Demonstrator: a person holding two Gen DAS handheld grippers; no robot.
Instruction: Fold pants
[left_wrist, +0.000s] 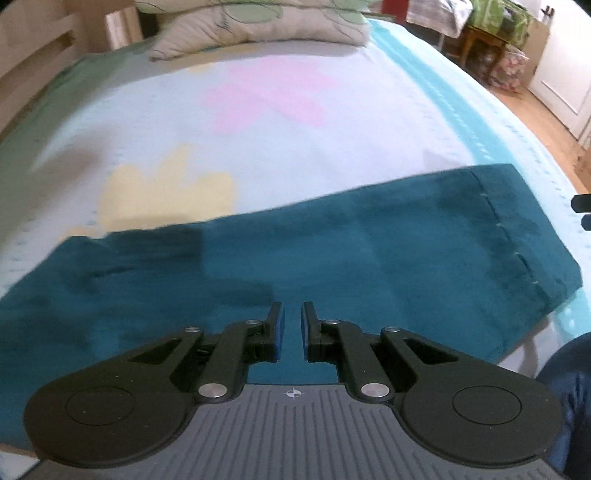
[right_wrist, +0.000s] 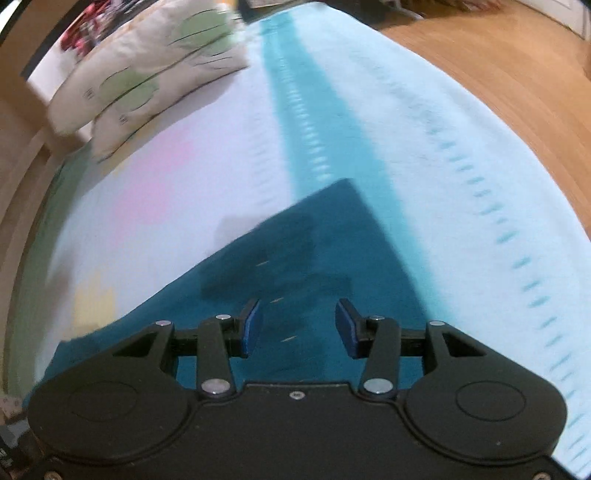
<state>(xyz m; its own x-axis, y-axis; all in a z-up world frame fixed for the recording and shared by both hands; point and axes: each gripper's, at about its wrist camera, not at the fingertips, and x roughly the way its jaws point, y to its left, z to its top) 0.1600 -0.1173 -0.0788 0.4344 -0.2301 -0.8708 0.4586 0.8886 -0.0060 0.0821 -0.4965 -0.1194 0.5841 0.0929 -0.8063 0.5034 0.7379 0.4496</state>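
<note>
**Teal pants flat on the bed, both grippers above them and holding nothing**

Left wrist view: The left gripper (left_wrist: 291, 328) hangs over the teal pants (left_wrist: 332, 251), its blue-padded fingers (left_wrist: 277, 332) drawn close, with only a narrow strip of cloth showing between them. Nothing is pinched; whether the tips touch the fabric cannot be told. The pants lie flat across the bedspread (left_wrist: 280, 147), running from the lower left up to the right, where a stitched hem (left_wrist: 517, 236) ends just short of the bed's right edge. The bedspread is pale, with a pink patch (left_wrist: 273, 99), a yellow patch (left_wrist: 170, 192) and a turquoise stripe (left_wrist: 443, 110) along its right side. A leaf-patterned pillow (left_wrist: 258, 26) rests at the far end. A wooden floor (left_wrist: 554, 125) shows beyond the bed at the right.

Right wrist view: The right gripper (right_wrist: 298, 328) is spread wide, its blue pads (right_wrist: 251, 328) well apart, and grips nothing. The pants (right_wrist: 317, 258) fill the space beneath and between the fingers, and one corner (right_wrist: 345, 182) of the garment reaches onto the turquoise stripe (right_wrist: 310, 122). The picture is blurred. Two leaf-patterned pillows (right_wrist: 147, 74) sit at the upper left, and the wooden floor (right_wrist: 517, 92) lies to the right of the bedspread (right_wrist: 221, 147).
</note>
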